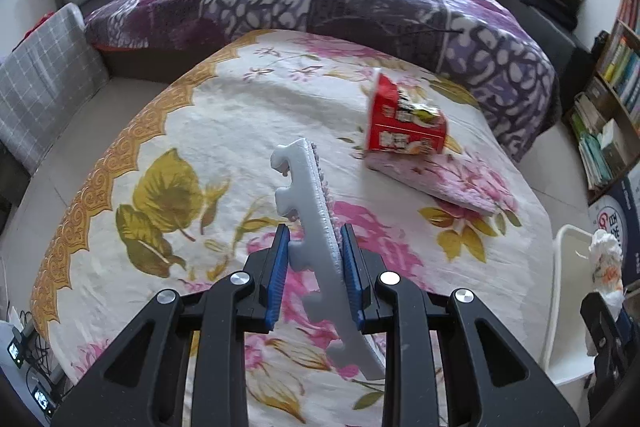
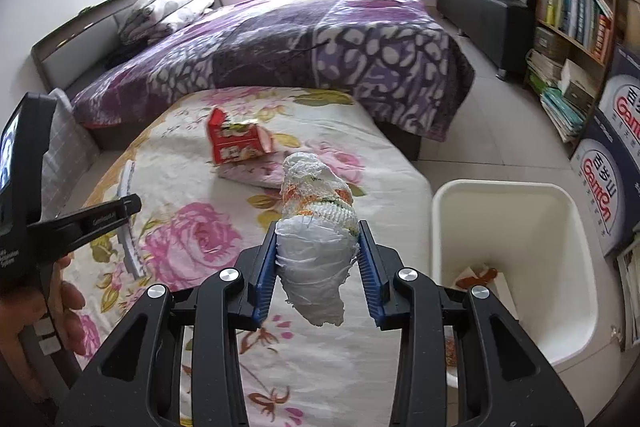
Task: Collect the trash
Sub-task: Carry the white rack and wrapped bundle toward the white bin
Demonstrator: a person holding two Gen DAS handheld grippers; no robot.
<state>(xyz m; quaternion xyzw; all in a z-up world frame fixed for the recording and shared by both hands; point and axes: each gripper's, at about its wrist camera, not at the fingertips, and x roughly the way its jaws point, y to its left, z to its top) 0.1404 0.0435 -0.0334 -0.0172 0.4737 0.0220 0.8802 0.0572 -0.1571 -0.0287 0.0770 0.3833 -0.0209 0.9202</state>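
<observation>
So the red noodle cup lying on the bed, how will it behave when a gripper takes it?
The red noodle cup lies tipped on a folded cloth, so it looks empty and light. Its round wall may roll when pushed. The rim looks bent, so the wall probably gives under a firm squeeze.

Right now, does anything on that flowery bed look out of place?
Yes. A red noodle cup lies tipped on its side, resting against a small folded floral cloth on the bedspread. Food packaging on a bed looks odd; it seems trash not yet collected.
</observation>
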